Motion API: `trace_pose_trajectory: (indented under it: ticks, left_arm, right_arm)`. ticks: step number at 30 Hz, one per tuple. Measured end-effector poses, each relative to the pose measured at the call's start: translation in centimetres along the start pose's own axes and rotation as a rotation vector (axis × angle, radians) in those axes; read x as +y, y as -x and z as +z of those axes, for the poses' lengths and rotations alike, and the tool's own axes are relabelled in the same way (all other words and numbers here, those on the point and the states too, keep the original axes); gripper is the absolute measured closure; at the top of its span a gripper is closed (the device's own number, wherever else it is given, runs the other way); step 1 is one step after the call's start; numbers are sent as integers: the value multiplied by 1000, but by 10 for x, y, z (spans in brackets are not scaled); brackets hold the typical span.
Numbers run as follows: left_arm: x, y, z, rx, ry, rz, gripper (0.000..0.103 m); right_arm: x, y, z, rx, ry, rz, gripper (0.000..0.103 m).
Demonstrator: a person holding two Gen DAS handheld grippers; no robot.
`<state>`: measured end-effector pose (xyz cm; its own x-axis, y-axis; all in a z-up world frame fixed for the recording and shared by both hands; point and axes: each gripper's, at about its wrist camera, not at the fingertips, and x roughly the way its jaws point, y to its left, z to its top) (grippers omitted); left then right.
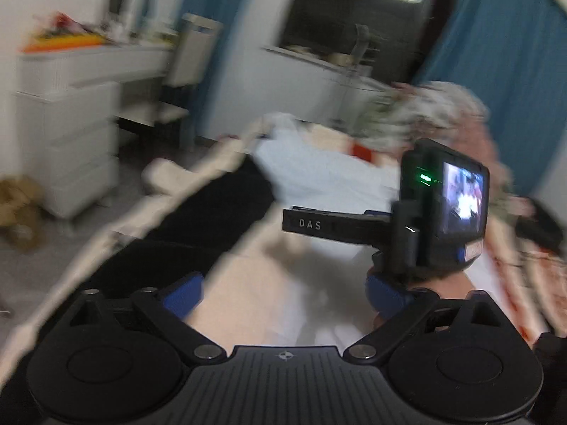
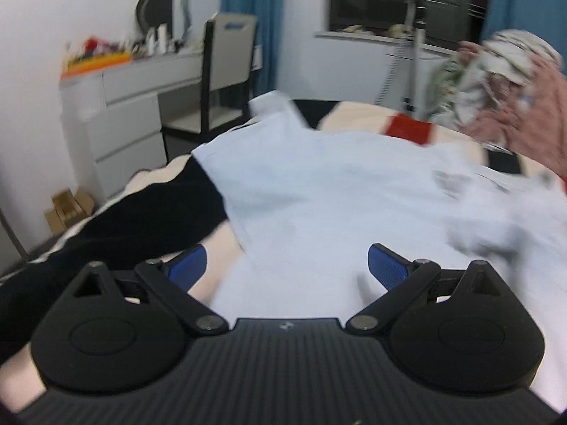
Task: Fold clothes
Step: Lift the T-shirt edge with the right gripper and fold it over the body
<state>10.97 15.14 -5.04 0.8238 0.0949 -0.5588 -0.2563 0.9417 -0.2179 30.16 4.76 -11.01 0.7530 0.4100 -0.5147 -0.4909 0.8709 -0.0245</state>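
Your right gripper (image 2: 287, 265) has its blue ribbed fingers (image 2: 386, 265) spread wide apart, and they hold nothing. Right in front of them lies a pale blue shirt (image 2: 319, 191). It is soft, thin and a bit wrinkly, spread out mostly flat on the bed (image 2: 354, 113). Its long side runs away from you toward the far edge of the bed, where one corner sticks up. A small dark mark shows on the cloth near the right side. The bed cover has cream, black and red blocks.

Your left gripper (image 1: 283, 294) also has its fingers (image 1: 184, 292) wide apart with nothing in them. This view is very blurry. You can see your other gripper (image 1: 436, 212) from behind here, with a small lit screen on its back, and the shirt (image 1: 319, 170) past it.

A lumpy pile of clothes (image 2: 503, 71) sits on the far right of the bed, pink and flowery. A white set of drawers (image 2: 117, 113) and a chair (image 2: 226, 56) with a black frame stand by the wall. Blue curtains (image 2: 251, 10) hang beside a dark window.
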Motion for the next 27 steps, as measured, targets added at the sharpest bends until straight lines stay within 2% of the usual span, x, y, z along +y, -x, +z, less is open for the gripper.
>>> trace_pose_trajectory:
  ticks: [4, 7, 9, 10, 11, 13, 15, 19, 22, 24, 27]
  left_arm:
    - [22, -24, 5, -16, 117, 40, 2]
    - [40, -34, 6, -29, 210, 64, 2]
    - [42, -39, 5, -27, 226, 70, 2]
    - [44, -41, 5, -27, 234, 73, 2]
    - [45, -43, 4, -26, 241, 76, 2]
    - [39, -42, 3, -39, 216, 71, 2]
    - [34, -42, 2, -51, 196, 62, 2]
    - [26, -37, 0, -82, 180, 36, 2]
    - [19, -31, -1, -95, 160, 21, 2]
    - [14, -28, -1, -100, 145, 11, 2]
    - [5, -25, -3, -103, 120, -9, 2]
  right_arm:
    - [26, -72, 18, 20, 66, -47, 14]
    - [23, -96, 37, -43, 28, -59, 16]
    - [19, -107, 48, -86, 37, -93, 33]
    - [17, -113, 53, -97, 52, -122, 39]
    - [14, -122, 57, -85, 58, -141, 48]
    - [5, -132, 65, -56, 53, -171, 94]
    - [-5, -128, 73, -58, 37, -195, 94]
    - [-39, -70, 88, -260, -37, -160, 95]
    - [-82, -26, 98, -354, -72, -225, 95]
    - [-120, -2, 95, -383, -131, -277, 95]
    - [-182, 17, 72, -353, -253, -379, 95]
